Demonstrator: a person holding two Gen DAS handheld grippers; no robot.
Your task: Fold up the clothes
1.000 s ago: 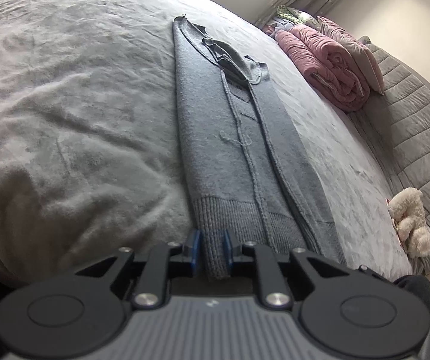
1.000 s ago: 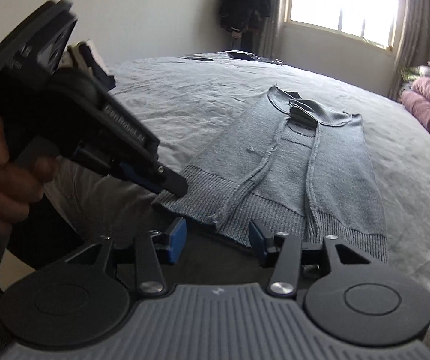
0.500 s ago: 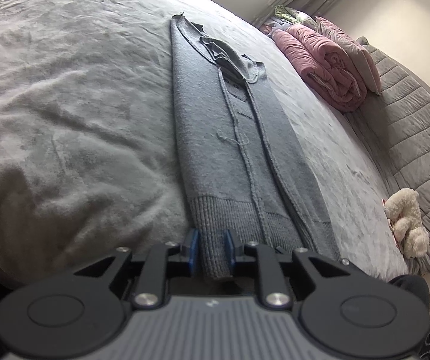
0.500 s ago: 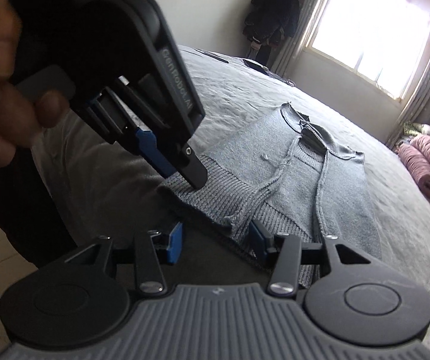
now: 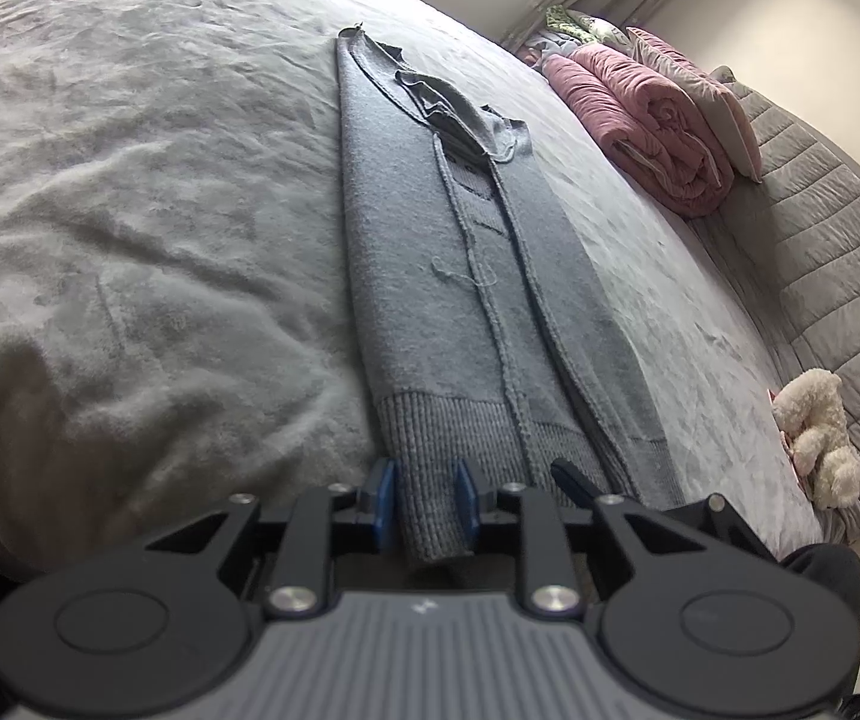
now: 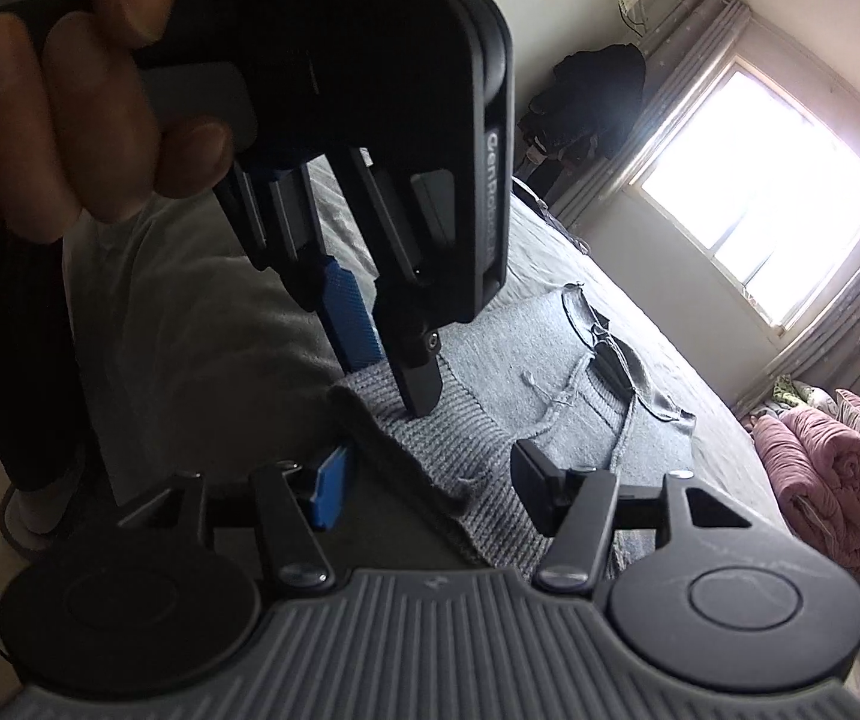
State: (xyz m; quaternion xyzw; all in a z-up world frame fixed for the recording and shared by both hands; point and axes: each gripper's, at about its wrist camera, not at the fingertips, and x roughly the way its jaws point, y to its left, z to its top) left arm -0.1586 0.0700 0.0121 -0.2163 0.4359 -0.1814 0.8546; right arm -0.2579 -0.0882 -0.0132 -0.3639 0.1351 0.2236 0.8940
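Note:
A grey knit sweater (image 5: 430, 252) lies folded lengthwise into a long strip on the bed (image 5: 130, 180). Its ribbed hem hangs over the near edge. My left gripper (image 5: 425, 495) holds a fold of that hem between its blue pads, and the jaws are opening. In the right wrist view the left gripper (image 6: 391, 384), held by a hand (image 6: 70, 108), stands on the sweater (image 6: 490, 360) at its hem. My right gripper (image 6: 430, 489) is open and still widening. The hem's corner lies between its fingers, untouched by the pads.
A rolled pink blanket (image 5: 658, 120) and pillows lie at the bed's far right, beside a grey quilted headboard (image 5: 820, 252). A white plush toy (image 5: 814, 444) sits by it. Dark clothes (image 6: 592, 96) hang near the bright window (image 6: 760, 228).
The right wrist view has rolled and come closer to the hem, beside the left gripper. The right jaws stand wider. The left jaws have parted a little around the hem.

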